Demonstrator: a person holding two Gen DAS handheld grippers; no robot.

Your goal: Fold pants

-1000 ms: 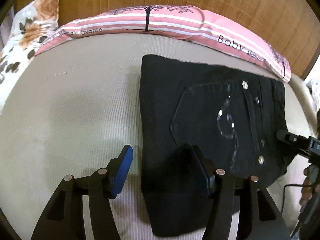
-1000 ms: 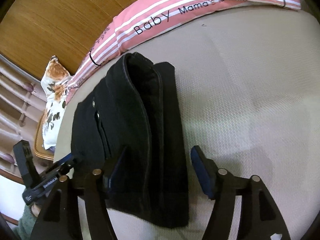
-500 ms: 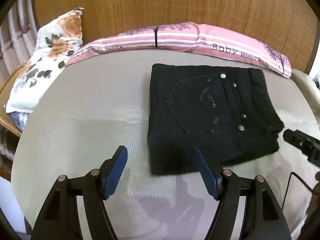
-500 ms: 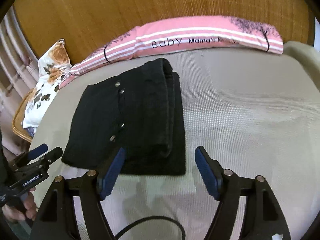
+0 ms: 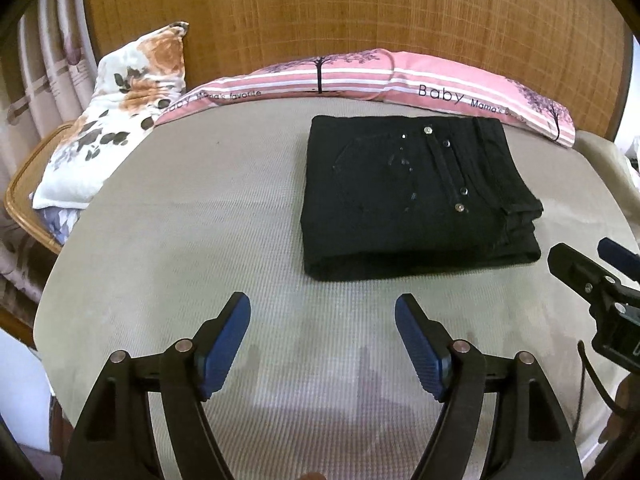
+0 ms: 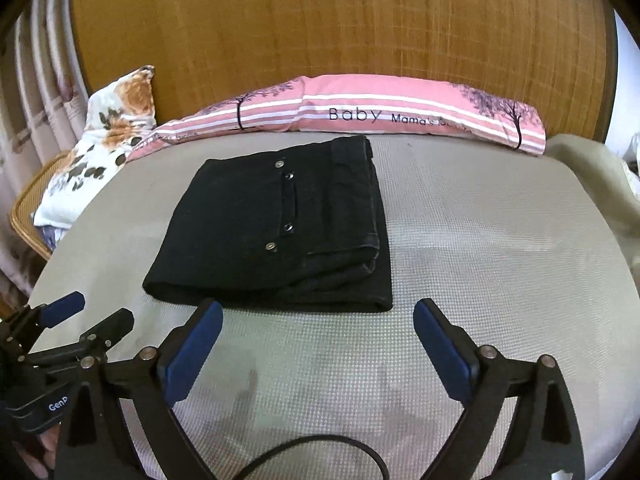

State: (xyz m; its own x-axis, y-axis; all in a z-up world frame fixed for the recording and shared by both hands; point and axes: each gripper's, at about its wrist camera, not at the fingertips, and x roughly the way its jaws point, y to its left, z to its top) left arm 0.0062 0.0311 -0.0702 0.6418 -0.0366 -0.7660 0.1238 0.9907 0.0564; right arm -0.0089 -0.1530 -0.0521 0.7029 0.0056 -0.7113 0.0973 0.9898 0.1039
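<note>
Faintly, "Baby Mama's" on pink pillow (image 6: pixel 400 112).

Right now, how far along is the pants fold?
Looks done: the black pants lie as a compact folded stack on the bed. In hand: nothing; the left gripper and right gripper have just been opening, jaws empty, short of the stack. Left: nothing visible.

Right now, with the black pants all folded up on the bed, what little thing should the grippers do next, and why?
Probably just keep backing away. The black pants lie in a neat folded stack on the bed. The left gripper and the right gripper have just been opening, with nothing between their jaws and clear of the cloth, so no fold looks left to do.
</note>
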